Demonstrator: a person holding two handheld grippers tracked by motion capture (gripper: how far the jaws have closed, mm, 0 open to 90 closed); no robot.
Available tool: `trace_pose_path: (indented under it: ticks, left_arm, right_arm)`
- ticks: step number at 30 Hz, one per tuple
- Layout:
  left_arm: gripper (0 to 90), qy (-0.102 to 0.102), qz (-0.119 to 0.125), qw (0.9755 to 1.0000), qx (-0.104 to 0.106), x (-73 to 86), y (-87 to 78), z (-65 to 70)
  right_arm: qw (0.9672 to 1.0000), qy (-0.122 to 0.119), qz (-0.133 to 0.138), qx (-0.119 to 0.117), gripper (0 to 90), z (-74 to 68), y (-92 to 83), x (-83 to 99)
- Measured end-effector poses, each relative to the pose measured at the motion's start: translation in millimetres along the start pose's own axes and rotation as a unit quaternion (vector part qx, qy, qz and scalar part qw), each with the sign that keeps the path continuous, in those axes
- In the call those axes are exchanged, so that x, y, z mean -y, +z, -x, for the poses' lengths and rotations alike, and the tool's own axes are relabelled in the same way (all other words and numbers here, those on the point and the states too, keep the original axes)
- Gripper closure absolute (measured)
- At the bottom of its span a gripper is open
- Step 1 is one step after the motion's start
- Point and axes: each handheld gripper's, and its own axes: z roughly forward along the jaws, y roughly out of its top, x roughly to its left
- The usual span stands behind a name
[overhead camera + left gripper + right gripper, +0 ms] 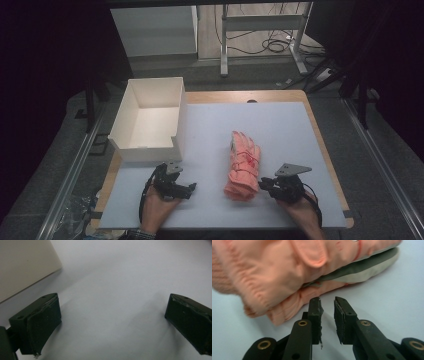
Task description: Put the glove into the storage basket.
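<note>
Scene: a person at a white worktop holds a two-fingered gripper in each hand, seen from the high view.
Gloves: a stacked pair of pink knit gloves lies at centre frame, cuffs toward the lower edge.
Box: an open white cardboard box sits at upper left, well apart from the gloves.
Right gripper: fingers nearly together, a narrow gap between them, tips just beside the gloves' near edge, holding nothing.
Left gripper: fingers wide apart over bare worktop, box wall at upper left of its view.
Risk: judging by that narrow gap, the right fingers could shove the soft stack aside or pinch just one layer, splitting the pair.
</note>
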Motion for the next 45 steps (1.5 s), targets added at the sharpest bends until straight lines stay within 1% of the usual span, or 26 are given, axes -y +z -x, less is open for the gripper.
trace_pose_path:
  ticks: [3, 4, 5, 6, 7, 10, 13, 17, 20, 24, 32, 33, 34, 35, 37, 45]
  left_arm:
    - [0.5, 0.000, 0.000, 1.0000, 0.000, 0.0, 0.0, 0.0]
    - [0.5, 0.000, 0.000, 1.0000, 0.000, 0.0, 0.0, 0.0]
    - [0.5, 0.000, 0.000, 1.0000, 0.000, 0.0, 0.0, 0.0]
    - [0.5, 0.000, 0.000, 1.0000, 0.000, 0.0, 0.0, 0.0]
    - [0.5, 0.000, 0.000, 1.0000, 0.000, 0.0, 0.0, 0.0]
    - [0.5, 0.000, 0.000, 1.0000, 0.000, 0.0, -0.1, 0.0]
    - [0.5, 0.000, 0.000, 1.0000, 0.000, 0.0, 0.0, 0.0]
    - [0.4, 0.000, 0.000, 1.0000, 0.000, 0.0, 0.0, -0.1]
    - [0.4, 0.000, 0.000, 1.0000, 0.000, 0.0, 0.0, -0.1]
    - [0.4, 0.000, 0.000, 1.0000, 0.000, 0.0, 0.0, -0.2]
    - [0.4, 0.000, -0.001, 1.0000, 0.000, -0.1, 0.0, -0.2]
    - [0.4, 0.000, -0.001, 1.0000, 0.000, -0.1, 0.0, -0.2]
    - [0.4, 0.000, -0.001, 1.0000, 0.000, -0.1, 0.0, -0.2]
    - [0.4, 0.000, -0.001, 1.0000, 0.000, -0.1, 0.0, -0.2]
    - [0.4, 0.000, -0.001, 1.0000, 0.000, -0.1, 0.0, -0.2]
    - [0.3, 0.000, -0.001, 1.0000, 0.000, -0.1, 0.1, -0.2]
  right_arm:
    - [1.0000, -0.007, -0.001, -0.004, 74.9, -4.7, 2.3, 1.6]
    - [0.9998, -0.017, -0.005, -0.007, 74.8, -9.1, 5.6, 2.5]
    - [0.9998, -0.020, -0.006, -0.007, 74.8, -10.7, 7.1, 2.7]
    - [0.9998, -0.020, -0.006, -0.007, 74.8, -10.7, 7.1, 2.7]
    - [0.9996, -0.027, -0.007, -0.004, 74.8, -14.9, 10.8, 2.7]
    - [0.9995, -0.029, -0.005, -0.005, 74.9, -17.1, 13.7, 2.3]
    - [0.9994, -0.033, -0.008, -0.008, 74.8, -21.4, 20.4, 1.1]
    - [0.9993, -0.033, -0.007, -0.013, 74.4, -24.6, 25.0, -1.3]
    - [0.9989, -0.044, -0.005, -0.016, 73.3, -29.4, 31.6, -5.6]
    - [0.9985, -0.050, -0.002, -0.020, 73.3, -32.9, 37.4, -9.2]
    - [0.9982, -0.056, -0.001, -0.022, 73.1, -36.6, 48.0, -16.3]
    - [0.9982, -0.056, -0.001, -0.020, 73.2, -37.5, 51.7, -18.8]
    - [0.9983, -0.057, -0.004, -0.012, 73.3, -37.7, 53.8, -19.9]
    - [0.9984, -0.056, -0.003, -0.010, 73.3, -37.1, 55.8, -21.0]
    - [0.9986, -0.050, -0.002, -0.015, 73.3, -35.4, 58.7, -23.6]
    - [0.9985, -0.054, -0.001, -0.012, 73.7, -35.2, 70.1, -33.0]
